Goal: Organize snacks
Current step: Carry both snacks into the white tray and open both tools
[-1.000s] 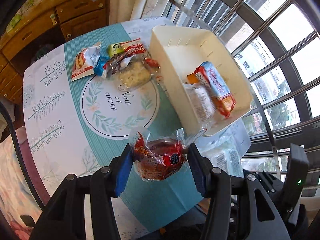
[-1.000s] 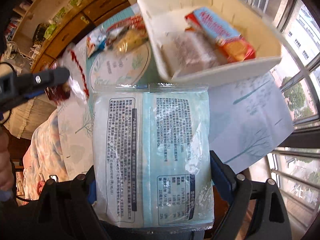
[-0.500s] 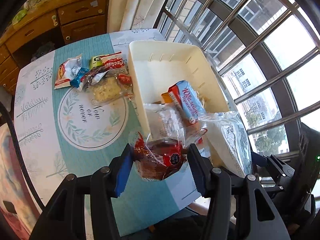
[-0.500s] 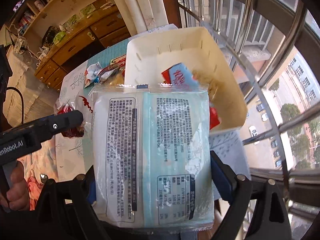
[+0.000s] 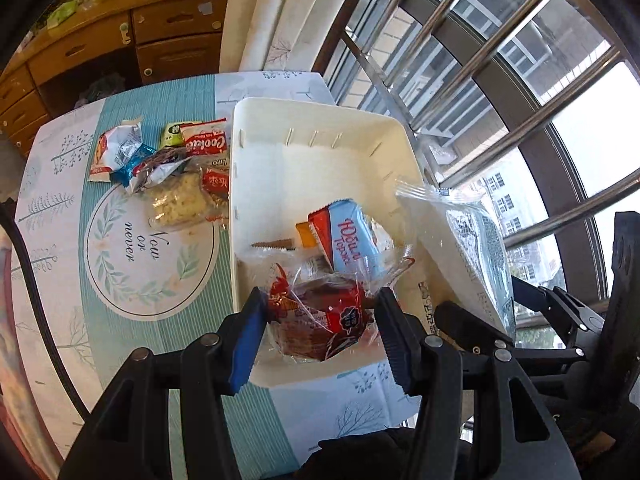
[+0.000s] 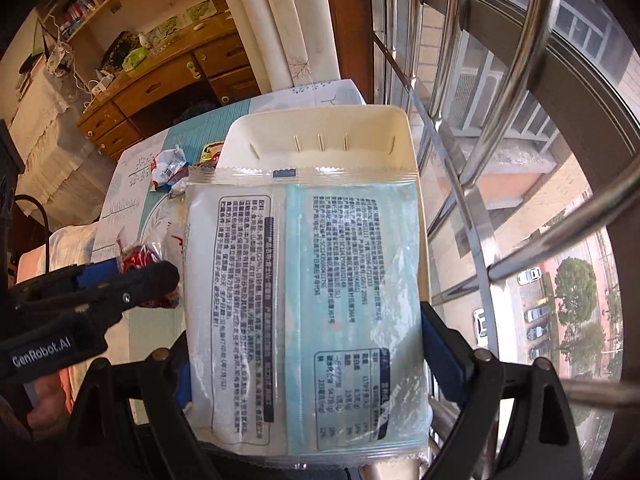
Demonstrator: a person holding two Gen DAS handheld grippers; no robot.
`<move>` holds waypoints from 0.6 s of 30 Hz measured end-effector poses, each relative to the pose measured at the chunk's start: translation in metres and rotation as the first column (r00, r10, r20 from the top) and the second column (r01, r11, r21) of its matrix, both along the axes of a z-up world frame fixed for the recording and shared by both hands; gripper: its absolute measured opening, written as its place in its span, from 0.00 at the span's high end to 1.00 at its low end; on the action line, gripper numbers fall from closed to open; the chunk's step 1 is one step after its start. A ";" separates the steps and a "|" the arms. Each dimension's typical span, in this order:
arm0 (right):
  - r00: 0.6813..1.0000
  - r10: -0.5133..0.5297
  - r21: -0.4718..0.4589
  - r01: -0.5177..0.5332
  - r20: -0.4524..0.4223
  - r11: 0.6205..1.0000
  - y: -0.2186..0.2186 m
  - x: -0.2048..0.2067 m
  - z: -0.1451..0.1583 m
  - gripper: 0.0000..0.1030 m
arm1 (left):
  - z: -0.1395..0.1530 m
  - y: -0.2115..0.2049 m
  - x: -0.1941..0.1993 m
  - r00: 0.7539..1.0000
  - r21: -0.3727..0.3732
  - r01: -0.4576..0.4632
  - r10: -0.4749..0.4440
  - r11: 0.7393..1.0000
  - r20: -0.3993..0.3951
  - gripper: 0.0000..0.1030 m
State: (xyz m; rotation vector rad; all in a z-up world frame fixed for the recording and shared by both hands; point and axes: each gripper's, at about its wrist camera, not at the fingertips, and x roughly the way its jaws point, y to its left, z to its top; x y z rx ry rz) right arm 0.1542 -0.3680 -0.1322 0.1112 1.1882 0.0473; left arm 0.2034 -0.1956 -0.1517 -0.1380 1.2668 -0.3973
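My left gripper [image 5: 320, 332] is shut on a red-and-clear wrapped cake [image 5: 320, 324], held over the near end of the cream bin [image 5: 320, 120]. In the bin lie a blue-and-red biscuit pack [image 5: 352, 240] and a clear wrapped snack. My right gripper [image 6: 304, 356] is shut on a large white-and-blue snack bag [image 6: 304, 304], which hangs over the bin [image 6: 320, 128] and hides most of it. The same bag [image 5: 460, 248] shows at the bin's right edge in the left wrist view. The left gripper's finger [image 6: 132, 284] with the red cake shows to the bag's left.
A pile of loose snacks [image 5: 172, 168] lies on the teal tablecloth [image 5: 132, 248] left of the bin. Window bars [image 5: 460, 40] run close along the table's right side. Wooden drawers [image 5: 168, 40] stand behind the table. A hand [image 6: 44, 412] shows at lower left.
Both grippers have swung toward the window side with their snacks. The red cake now hangs over the bin's near end instead of the cloth, and the big bag now covers the bin.
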 end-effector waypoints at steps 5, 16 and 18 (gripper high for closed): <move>1.000 0.024 0.009 -0.024 0.011 1.000 -0.005 0.011 0.000 0.10 | 0.001 -0.005 0.006 0.999 0.029 -0.053 0.053 0.998 0.010 0.43; 0.999 -0.011 0.051 0.008 0.043 0.999 -0.015 0.014 0.003 0.00 | 0.005 0.019 0.003 0.987 0.078 -0.162 0.161 0.984 0.022 0.18; 0.999 -0.004 0.059 0.002 0.041 0.998 -0.012 0.015 0.002 0.00 | 0.006 0.025 0.000 0.984 0.094 -0.180 0.178 0.979 0.023 0.18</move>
